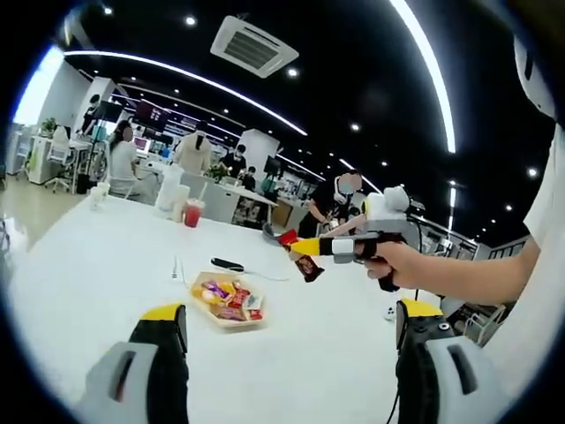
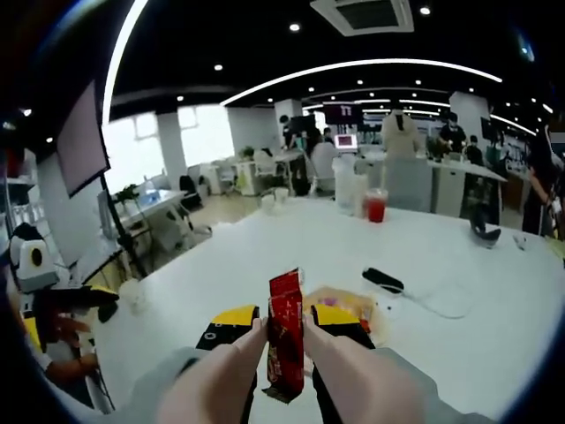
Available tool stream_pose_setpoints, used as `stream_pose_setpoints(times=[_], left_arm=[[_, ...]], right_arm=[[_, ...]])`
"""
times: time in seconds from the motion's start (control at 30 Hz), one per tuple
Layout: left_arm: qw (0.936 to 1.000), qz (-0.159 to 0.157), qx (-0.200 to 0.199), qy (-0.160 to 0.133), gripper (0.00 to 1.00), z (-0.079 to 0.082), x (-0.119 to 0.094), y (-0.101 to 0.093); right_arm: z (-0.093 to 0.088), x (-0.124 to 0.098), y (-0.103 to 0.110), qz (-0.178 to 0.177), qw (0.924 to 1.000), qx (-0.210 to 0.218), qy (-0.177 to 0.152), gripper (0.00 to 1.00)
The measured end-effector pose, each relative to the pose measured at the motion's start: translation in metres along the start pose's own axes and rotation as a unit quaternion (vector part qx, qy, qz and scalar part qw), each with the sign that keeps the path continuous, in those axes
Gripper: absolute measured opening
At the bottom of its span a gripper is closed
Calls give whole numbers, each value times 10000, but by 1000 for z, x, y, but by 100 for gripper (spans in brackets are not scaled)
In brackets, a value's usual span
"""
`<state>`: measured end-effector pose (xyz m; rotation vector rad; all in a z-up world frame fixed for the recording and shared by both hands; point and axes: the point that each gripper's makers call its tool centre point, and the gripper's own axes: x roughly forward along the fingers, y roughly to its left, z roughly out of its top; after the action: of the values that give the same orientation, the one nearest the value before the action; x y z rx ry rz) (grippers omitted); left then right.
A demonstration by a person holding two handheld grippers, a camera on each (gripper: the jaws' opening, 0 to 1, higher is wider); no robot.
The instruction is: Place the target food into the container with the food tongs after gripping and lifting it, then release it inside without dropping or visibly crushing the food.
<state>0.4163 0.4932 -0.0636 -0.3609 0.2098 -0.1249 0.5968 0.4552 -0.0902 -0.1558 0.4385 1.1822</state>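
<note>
Right gripper (image 2: 284, 329) fingers pinch a light, crinkly red snack packet (image 2: 285, 340) mid-body above the tray (image 1: 231, 323) on the table (image 1: 97, 265); left gripper (image 1: 291, 320) fingers wide.

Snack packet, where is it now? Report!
Right gripper shut on red packet, lifted above table. Left gripper open. Tray of snacks ahead, path clear.

In the left gripper view we find the tray (image 1: 229, 303) of snacks on the table (image 1: 88, 265) at lower centre, a dark remote (image 1: 227, 264) just behind it, and a cup (image 1: 192, 212) farther back (upper left). The right gripper (image 1: 294, 243) hangs right of the tray, a packet (image 1: 307, 267) between its jaws.
</note>
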Motion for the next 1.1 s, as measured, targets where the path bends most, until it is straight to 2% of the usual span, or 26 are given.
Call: stream_pose_setpoints(times=[0.37, 0.53, 0.73, 0.9, 1.0, 1.1], left_arm=[[9997, 129, -115, -198, 99, -1, -7, 4], [9990, 213, -220, -329, 99, 2, -13, 7], [9987, 226, -108, -444, 99, 21, -9, 8], [9991, 225, -25, -368, 99, 17, -11, 6], [9987, 279, -21, -428, 99, 20, -19, 6], [9986, 274, 3, -451, 99, 20, -21, 3]], right_arm=[[16, 10, 4, 76, 9999, -67, -24, 22], [24, 16, -4, 94, 9999, 22, -77, 22], [37, 17, -17, 47, 9998, 82, -170, 22], [40, 19, -17, 60, 9998, -52, -157, 22], [54, 28, -21, 34, 9997, -176, -146, 22], [60, 27, -27, -17, 9996, -220, -170, 22]])
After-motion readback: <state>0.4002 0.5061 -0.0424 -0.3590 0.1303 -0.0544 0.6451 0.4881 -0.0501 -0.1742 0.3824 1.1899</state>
